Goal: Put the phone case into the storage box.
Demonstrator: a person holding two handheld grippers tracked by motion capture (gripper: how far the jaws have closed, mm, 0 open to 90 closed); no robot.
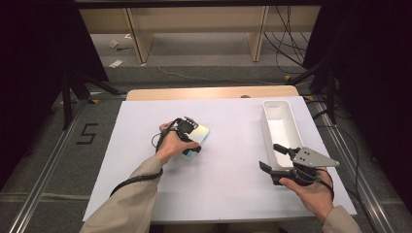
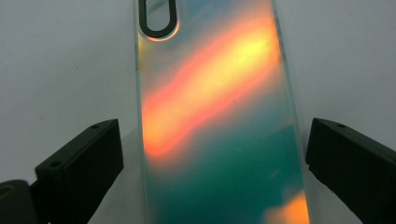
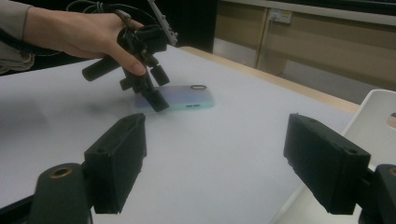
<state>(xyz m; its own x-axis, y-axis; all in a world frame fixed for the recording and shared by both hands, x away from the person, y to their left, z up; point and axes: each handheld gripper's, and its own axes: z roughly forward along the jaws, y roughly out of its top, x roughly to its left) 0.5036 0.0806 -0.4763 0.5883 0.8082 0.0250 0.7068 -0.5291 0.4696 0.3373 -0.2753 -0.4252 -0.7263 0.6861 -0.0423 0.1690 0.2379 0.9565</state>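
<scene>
Here my left tool [image 2: 210, 154] hangs open astride the shiny phone [image 2: 215, 116]; at four o'clock, my right tool [image 1: 279, 158] gapes empty beside the white tray [image 1: 282, 127] on the bench [image 1: 228, 179].

Beige sleeves [image 1: 131, 199], seemingly black jaws.

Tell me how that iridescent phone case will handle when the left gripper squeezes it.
The phone case lies flat, so it probably won't roll or tip. Its glossy surface suggests the jaws might slip. The left gripper straddles its long edges; being thin, it may flex.
</scene>
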